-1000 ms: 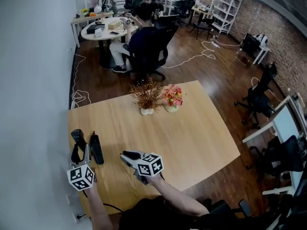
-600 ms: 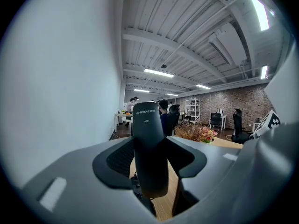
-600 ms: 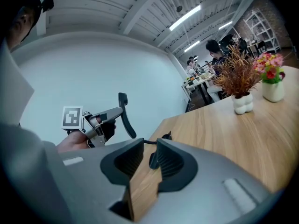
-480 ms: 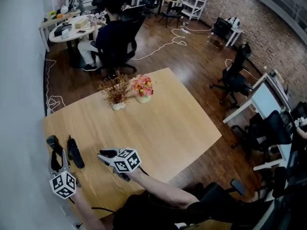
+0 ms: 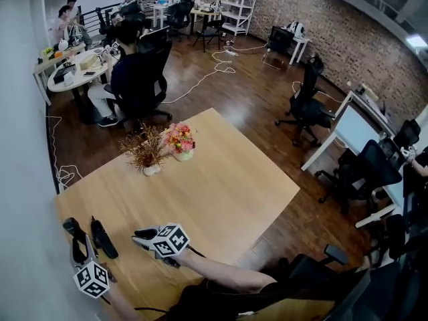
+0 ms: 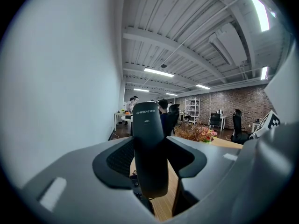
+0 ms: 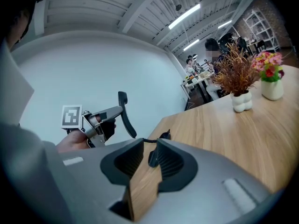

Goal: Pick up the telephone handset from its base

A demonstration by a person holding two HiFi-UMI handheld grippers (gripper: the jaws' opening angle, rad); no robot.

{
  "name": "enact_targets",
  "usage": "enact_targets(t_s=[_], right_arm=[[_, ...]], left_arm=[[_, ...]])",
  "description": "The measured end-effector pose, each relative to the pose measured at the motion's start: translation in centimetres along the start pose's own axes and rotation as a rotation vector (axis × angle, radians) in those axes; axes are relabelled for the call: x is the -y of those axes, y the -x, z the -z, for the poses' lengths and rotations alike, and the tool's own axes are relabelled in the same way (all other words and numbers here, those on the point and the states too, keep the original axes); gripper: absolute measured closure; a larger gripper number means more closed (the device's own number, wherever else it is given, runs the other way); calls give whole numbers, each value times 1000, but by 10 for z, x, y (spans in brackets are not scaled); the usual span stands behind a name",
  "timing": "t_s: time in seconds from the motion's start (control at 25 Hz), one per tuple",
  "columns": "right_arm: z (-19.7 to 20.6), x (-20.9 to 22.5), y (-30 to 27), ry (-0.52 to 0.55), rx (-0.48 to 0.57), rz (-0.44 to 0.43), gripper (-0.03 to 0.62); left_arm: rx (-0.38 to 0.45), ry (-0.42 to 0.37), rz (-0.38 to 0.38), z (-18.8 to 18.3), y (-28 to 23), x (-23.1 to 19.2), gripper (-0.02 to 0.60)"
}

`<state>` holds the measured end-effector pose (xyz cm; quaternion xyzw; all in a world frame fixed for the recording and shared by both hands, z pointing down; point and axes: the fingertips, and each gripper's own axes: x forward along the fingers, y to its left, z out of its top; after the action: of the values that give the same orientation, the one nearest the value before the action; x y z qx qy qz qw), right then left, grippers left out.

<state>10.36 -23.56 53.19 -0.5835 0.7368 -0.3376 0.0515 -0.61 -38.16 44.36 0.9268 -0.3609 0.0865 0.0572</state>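
My left gripper (image 5: 81,248) is shut on the black telephone handset (image 5: 69,225) at the table's near left corner. In the left gripper view the handset (image 6: 149,148) stands upright, clamped between the two jaws. Just right of it, the black base (image 5: 103,238) lies on the wood. From the right gripper view I see the left gripper (image 7: 100,118) holding the handset (image 7: 125,111) above the table, and a dark bit of the base (image 7: 164,135) with its cord. The right gripper (image 5: 139,236) hovers beside the base, its jaws (image 7: 148,155) a narrow gap apart with nothing in them.
Two small vases, dried grass (image 5: 148,156) and pink flowers (image 5: 179,141), stand at the far edge of the wooden table (image 5: 221,186). A white wall (image 5: 20,146) runs along the left. Office chairs (image 5: 307,105) and seated people are beyond.
The head view has swung, so the table sits lower and further left in the picture. The handset, base and both grippers keep their places relative to one another.
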Motion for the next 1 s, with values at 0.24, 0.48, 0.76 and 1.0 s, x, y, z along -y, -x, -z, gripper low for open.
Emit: enact_targets(t_s=[0.24, 0.48, 0.76, 1.0], right_arm=[[5, 0, -1, 0, -14, -1, 505], [-1, 23, 6, 13, 9, 7, 507], [-1, 2, 14, 22, 12, -4, 589], [1, -7, 11, 31, 4, -21, 591]], left_arm=[[-17, 14, -8, 9, 0, -3, 360], [-42, 16, 9, 29, -24, 8, 360], [-122, 41, -12, 39, 3, -3, 360], [-209, 74, -23, 59, 9, -12, 362]])
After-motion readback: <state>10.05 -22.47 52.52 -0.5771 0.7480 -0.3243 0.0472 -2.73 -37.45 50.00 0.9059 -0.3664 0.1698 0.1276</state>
